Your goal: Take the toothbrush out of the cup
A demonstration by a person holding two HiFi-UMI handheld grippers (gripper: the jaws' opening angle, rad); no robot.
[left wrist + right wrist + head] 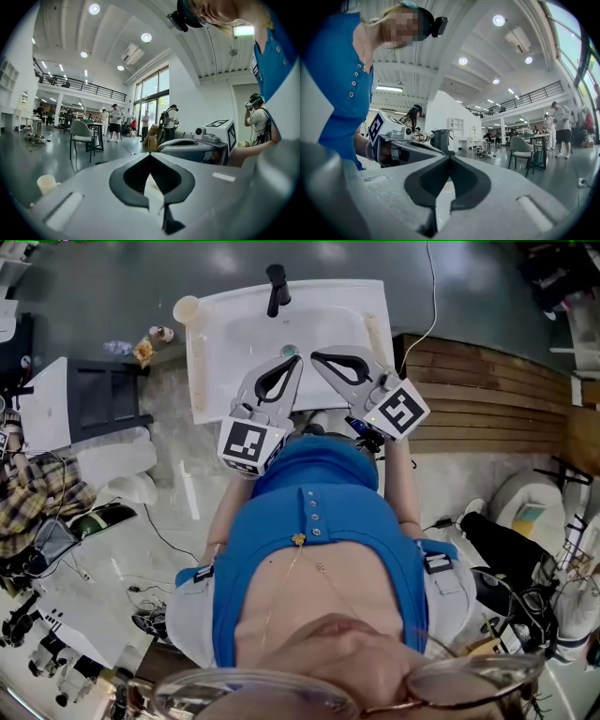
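Observation:
A pale cup (pixel 187 308) stands on the far left corner of the white washbasin (pixel 225 343); in the left gripper view the cup (pixel 47 183) sits low at the left. I cannot make out a toothbrush in it. My left gripper (pixel 291 354) and right gripper (pixel 319 356) hover side by side over the basin's near half, tips close together, both well away from the cup. The left gripper (pixel 150 154) is shut with nothing between its dark pads. So is the right gripper (pixel 450 157).
A black tap (pixel 277 289) stands at the basin's far edge, and a drain (pixel 290 350) lies just beyond the tips. Wooden decking (pixel 487 390) runs along the right, a dark shelf (pixel 103 399) along the left. Cables and gear litter the floor. People, a table and chairs stand far off.

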